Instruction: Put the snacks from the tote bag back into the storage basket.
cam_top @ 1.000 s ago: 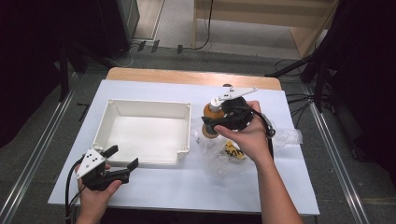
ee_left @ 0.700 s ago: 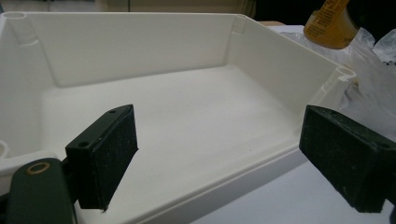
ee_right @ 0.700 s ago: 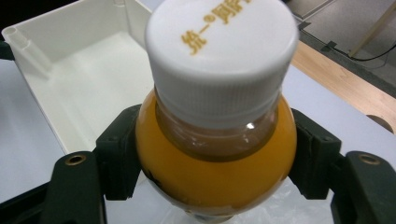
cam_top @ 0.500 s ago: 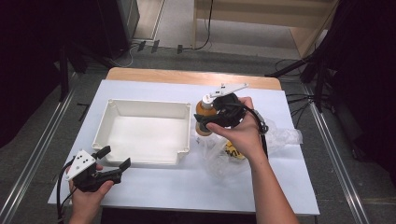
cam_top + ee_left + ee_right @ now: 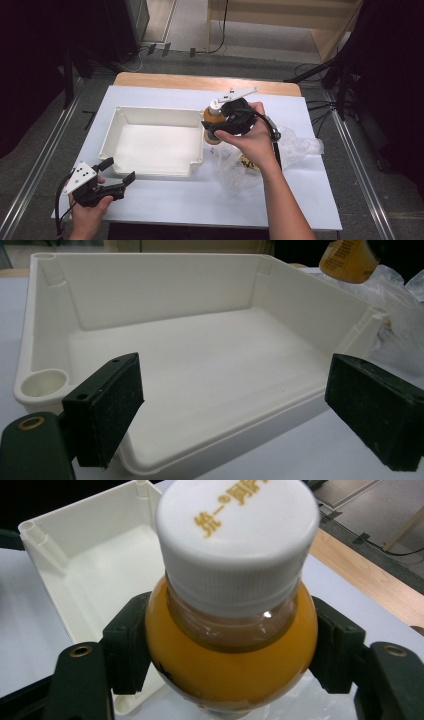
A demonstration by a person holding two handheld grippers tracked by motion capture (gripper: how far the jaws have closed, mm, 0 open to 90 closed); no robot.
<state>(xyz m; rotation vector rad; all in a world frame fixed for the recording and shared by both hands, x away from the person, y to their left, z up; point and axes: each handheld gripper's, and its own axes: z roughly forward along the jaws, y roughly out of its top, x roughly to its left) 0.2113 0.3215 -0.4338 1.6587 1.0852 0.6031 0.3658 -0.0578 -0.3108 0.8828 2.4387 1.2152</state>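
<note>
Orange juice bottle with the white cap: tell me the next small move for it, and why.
Probably carry it left over the white plastic tray and lower it in. The right gripper is clamped on the orange juice bottle with the white cap, held by the tray's right wall, and the tray floor is bare. The left gripper waits open at the tray's near corner.

Your left gripper (image 5: 235,415) has its two black jaws spread wide apart, with nothing between the pads (image 5: 112,410). Past them you see the white bin (image 5: 310,300), its near rim running between the jaws and its floor bare. Beyond the bin's far right corner, the bottom of an orange bottle (image 5: 347,260) shows above crumpled clear plastic (image 5: 405,315), which lies just beside the bin's right wall.
</note>
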